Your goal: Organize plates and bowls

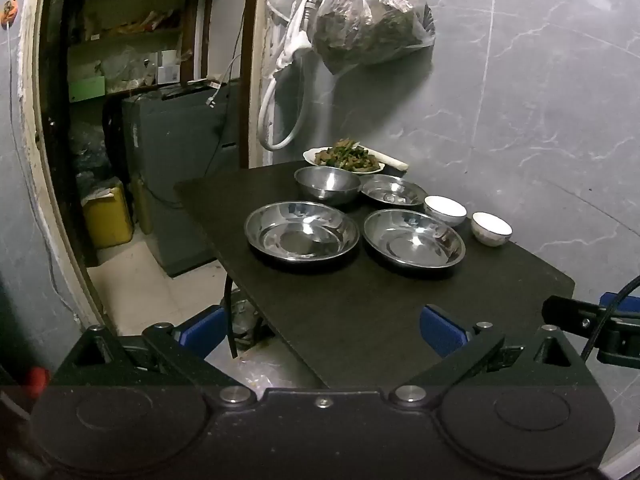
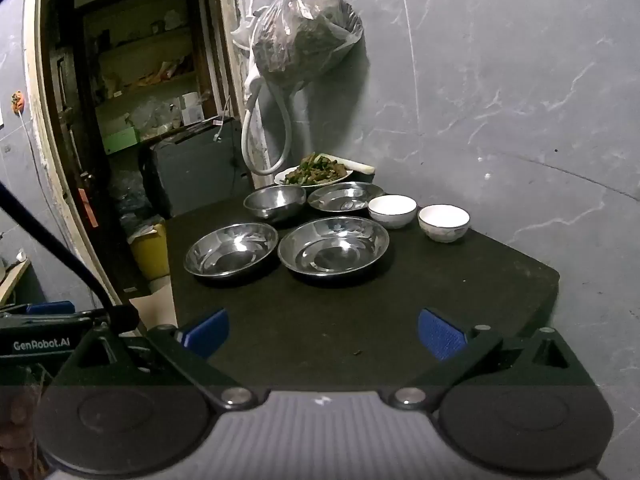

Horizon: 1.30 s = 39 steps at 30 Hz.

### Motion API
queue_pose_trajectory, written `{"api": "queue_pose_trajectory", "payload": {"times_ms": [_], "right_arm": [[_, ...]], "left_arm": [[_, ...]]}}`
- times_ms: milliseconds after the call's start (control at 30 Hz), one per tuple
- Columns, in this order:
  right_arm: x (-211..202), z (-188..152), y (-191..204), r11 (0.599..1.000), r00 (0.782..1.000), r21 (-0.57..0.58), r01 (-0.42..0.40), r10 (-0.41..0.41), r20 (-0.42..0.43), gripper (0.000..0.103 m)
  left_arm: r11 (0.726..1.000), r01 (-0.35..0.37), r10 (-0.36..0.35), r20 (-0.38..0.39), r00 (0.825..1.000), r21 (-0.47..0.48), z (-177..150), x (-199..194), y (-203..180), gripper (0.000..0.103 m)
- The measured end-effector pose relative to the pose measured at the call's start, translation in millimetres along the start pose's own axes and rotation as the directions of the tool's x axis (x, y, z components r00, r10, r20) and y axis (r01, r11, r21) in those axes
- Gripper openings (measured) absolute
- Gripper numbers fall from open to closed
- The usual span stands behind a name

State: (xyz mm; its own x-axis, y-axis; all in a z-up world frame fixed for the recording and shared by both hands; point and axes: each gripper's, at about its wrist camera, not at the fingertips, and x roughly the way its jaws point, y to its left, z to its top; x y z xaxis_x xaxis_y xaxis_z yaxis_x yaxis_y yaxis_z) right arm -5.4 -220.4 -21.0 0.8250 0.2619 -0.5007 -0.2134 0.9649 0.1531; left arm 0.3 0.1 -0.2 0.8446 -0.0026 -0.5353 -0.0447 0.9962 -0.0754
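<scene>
On a black table [image 1: 360,312] stand two large steel plates [image 1: 302,232] [image 1: 414,240], a smaller steel plate [image 1: 394,192] behind them, a deep steel bowl [image 1: 327,184] and two white bowls [image 1: 445,209] [image 1: 491,228]. The same set shows in the right wrist view: large plates [image 2: 231,249] [image 2: 333,245], small plate [image 2: 345,196], steel bowl [image 2: 274,202], white bowls [image 2: 392,210] [image 2: 443,222]. My left gripper [image 1: 322,330] is open and empty, near the table's front edge. My right gripper [image 2: 323,332] is open and empty over the table's front.
A white plate of cooked food [image 1: 344,158] sits at the table's back edge against the grey wall. A plastic bag [image 1: 368,20] and a white hose [image 1: 280,92] hang above it. Left of the table are a doorway, a grey cabinet [image 1: 176,160] and a yellow container [image 1: 107,216].
</scene>
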Motion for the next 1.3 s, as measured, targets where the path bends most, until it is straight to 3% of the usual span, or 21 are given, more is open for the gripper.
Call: {"api": "queue_pose_trajectory", "payload": {"times_ms": [1300], "right_arm": [[-4.3, -1.6, 0.4, 1.000, 1.000, -0.010, 0.003, -0.003, 0.006, 0.103]], "left_arm": [[1.000, -0.007, 0.007, 0.004, 1.000, 0.015, -0.4, 4.1, -5.5, 0.102]]}}
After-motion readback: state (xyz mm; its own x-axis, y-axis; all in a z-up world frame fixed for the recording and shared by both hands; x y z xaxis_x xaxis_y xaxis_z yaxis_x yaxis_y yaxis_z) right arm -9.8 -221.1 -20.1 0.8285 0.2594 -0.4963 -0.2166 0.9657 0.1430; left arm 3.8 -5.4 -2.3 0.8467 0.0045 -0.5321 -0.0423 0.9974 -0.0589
